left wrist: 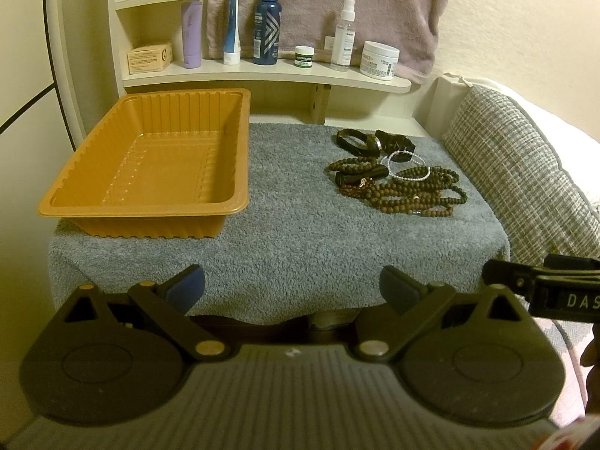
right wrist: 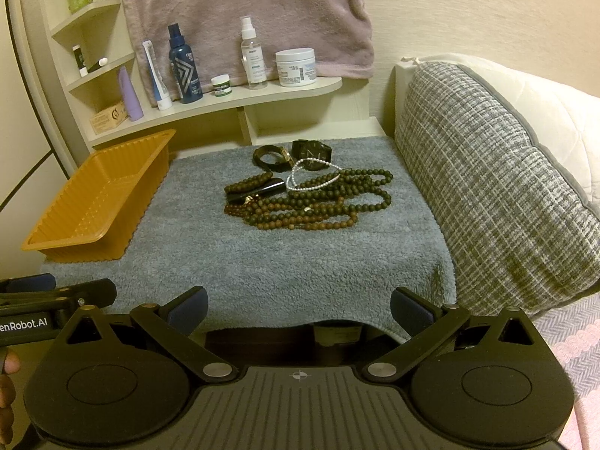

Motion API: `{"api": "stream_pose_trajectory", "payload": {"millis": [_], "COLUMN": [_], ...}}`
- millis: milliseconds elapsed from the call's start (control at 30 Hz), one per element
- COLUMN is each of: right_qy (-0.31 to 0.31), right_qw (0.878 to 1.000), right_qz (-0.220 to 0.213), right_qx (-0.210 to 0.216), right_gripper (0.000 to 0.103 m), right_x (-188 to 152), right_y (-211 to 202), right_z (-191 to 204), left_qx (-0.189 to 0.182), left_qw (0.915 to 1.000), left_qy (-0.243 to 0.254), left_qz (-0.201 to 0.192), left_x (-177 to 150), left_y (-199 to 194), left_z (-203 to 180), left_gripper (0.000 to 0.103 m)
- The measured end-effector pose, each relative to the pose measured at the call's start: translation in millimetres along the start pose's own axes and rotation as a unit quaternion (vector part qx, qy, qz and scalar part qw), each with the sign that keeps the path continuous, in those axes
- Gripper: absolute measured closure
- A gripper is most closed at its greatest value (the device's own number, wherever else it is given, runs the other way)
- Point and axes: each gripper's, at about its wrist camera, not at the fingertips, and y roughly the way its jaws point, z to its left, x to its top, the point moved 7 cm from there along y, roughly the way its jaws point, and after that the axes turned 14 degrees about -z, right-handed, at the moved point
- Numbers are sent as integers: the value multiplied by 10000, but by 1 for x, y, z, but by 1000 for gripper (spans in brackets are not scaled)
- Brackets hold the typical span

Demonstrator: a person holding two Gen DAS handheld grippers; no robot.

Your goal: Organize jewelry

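Note:
An orange plastic tray (left wrist: 232, 112) (right wrist: 112, 172) stands with nothing in it on the left of a grey towel (left wrist: 292, 225) (right wrist: 270, 258). A heap of jewelry lies on the towel's far right: brown bead necklaces (left wrist: 416, 195) (right wrist: 322, 206), a white bead bracelet (left wrist: 408, 170) (right wrist: 311, 176), a black watch (left wrist: 393, 142) (right wrist: 311, 153) and a black strap (left wrist: 354, 142) (right wrist: 270, 159). My left gripper (left wrist: 292, 290) hangs open at the towel's near edge, holding nothing. Beside it my right gripper (right wrist: 300, 307) is open too, well short of the heap.
A curved shelf (left wrist: 270, 73) (right wrist: 225, 101) behind the towel carries bottles, tubes and jars. A mauve towel (left wrist: 326, 11) (right wrist: 247, 11) hangs above it. A grey woven cushion (left wrist: 525, 180) (right wrist: 495, 172) borders the right side. The other gripper's body (left wrist: 543, 285) (right wrist: 56, 292) shows at each view's edge.

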Motion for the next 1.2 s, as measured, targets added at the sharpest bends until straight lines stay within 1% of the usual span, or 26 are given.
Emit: {"api": "stream_pose_trajectory", "payload": {"millis": [467,567,633,700,767,833,933,1000,1067,1133,1200], "right_qy": [3,43,93,141,177,188,152,222,226,6,-255], "right_qw": [10000,10000,9998,9994,9988,9979,9969,9960,9953,9940,9925], "right_qz": [-11,-89,-194,-318,-461,-614,-772,-858,-926,-1063,-1175], "right_qx": [-1,-13,-13,-7,15,41,61,117,173,261,208], "right_gripper": [0,0,0,0,0,0,0,0,0,1,0], "right_x": [0,1,4,9,15,21,28,31,35,38,40], "right_y": [-1,-2,-3,-4,-4,-3,3,9,15,20,24], "right_z": [1,1,0,-1,-1,0,3,5,8,15,23], "left_qx": [-2,8,-9,34,104,243,605,946,1171,1383,1512], "left_qw": [10000,9996,9981,9953,9926,9884,9797,9721,9663,9617,9579], "left_qy": [-32,-253,-550,-860,-1058,-1292,-1593,-1755,-1845,-1911,-2024], "left_qz": [-34,-144,-280,-443,-582,-763,-1056,-1232,-1357,-1398,-1365], "left_x": [2,7,12,19,24,29,33,35,37,36,33], "left_y": [-2,-4,-7,-10,-13,-16,-19,-18,-15,-11,-2], "left_z": [1,9,19,35,51,72,107,135,157,181,201], "left_gripper": [4,5,7,9,12,12,16,18,22,26,30]}}
